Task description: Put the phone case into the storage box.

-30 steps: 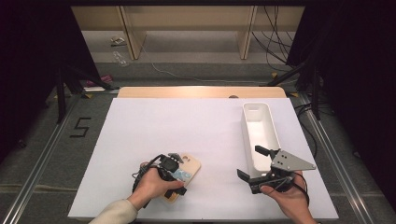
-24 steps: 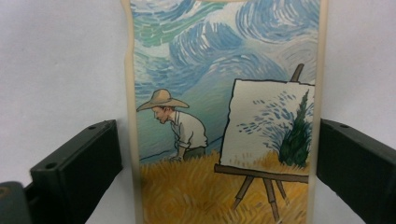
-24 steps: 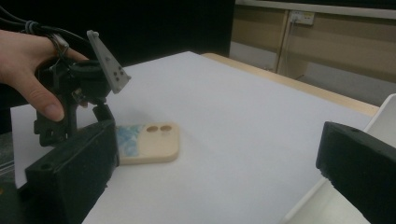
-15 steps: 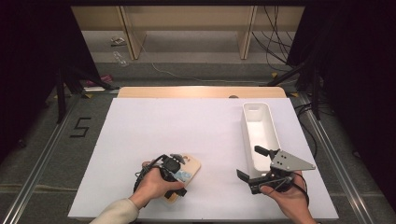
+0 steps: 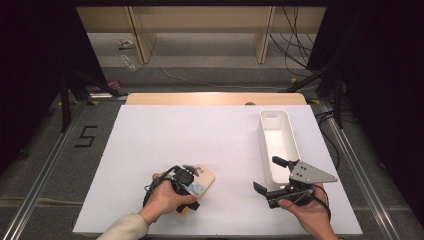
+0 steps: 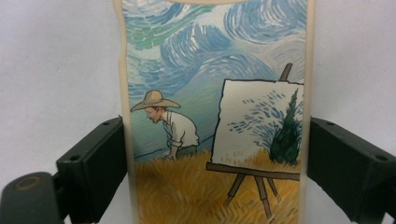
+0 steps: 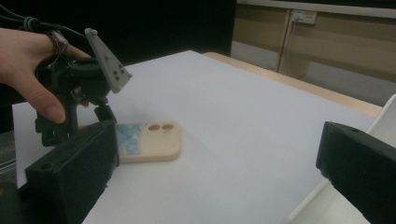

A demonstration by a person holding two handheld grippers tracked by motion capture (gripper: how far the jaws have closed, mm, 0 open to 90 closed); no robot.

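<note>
Left gripper (image 6: pixel 215 154) closing, jaws flanking phone case (image 6: pixel 215 116); right gripper (image 7: pixel 210 172) wide open.

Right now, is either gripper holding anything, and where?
Left gripper: jaws straddle the phone case by its long edges, closing in, not gripping. Right gripper: nothing.

A cream-edged phone case (image 6: pixel 215 116) lies flat on the white table near its front edge, left of centre, printed side up: a painter in a straw hat at an easel, under swirling blue sky, two camera cut-outs at its far end.
</note>
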